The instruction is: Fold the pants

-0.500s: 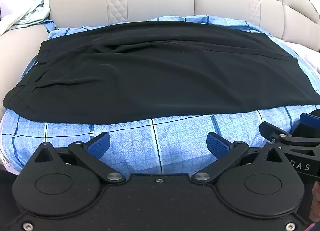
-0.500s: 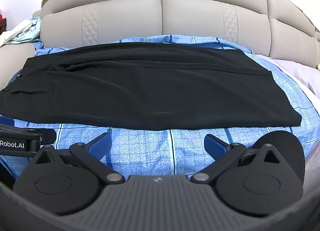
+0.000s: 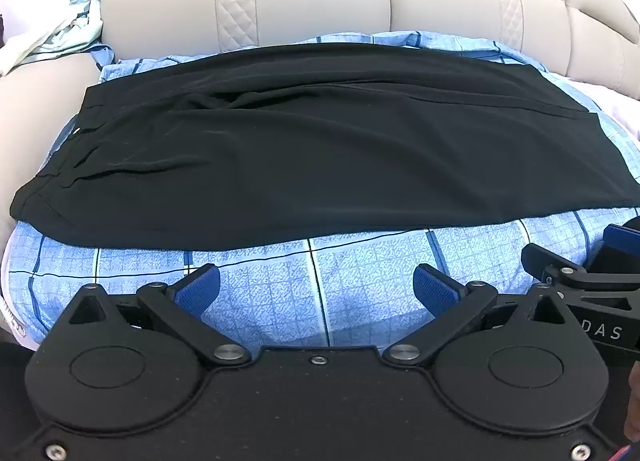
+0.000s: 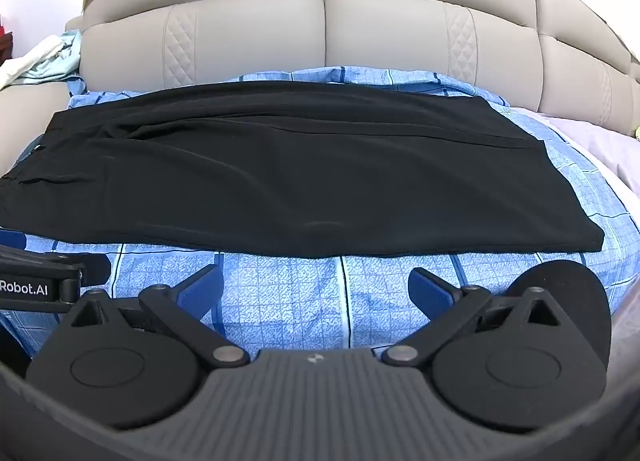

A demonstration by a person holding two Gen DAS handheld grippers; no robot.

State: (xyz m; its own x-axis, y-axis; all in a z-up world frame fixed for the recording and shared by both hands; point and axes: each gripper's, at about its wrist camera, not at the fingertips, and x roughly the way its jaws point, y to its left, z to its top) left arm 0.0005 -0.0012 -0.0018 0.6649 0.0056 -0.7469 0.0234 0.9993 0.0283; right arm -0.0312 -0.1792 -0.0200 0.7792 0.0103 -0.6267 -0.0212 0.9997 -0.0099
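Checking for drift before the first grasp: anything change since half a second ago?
Nothing visibly changed. The black pants lie flat on the blue checked sheet, untouched. The left gripper and right gripper are both open and empty, short of the near edge.

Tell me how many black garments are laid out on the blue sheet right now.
1: a single pair of black pants lies flat across the blue checked sheet, waistband at the left, hems at the right, beyond both open grippers. Anything beneath it would be hidden.
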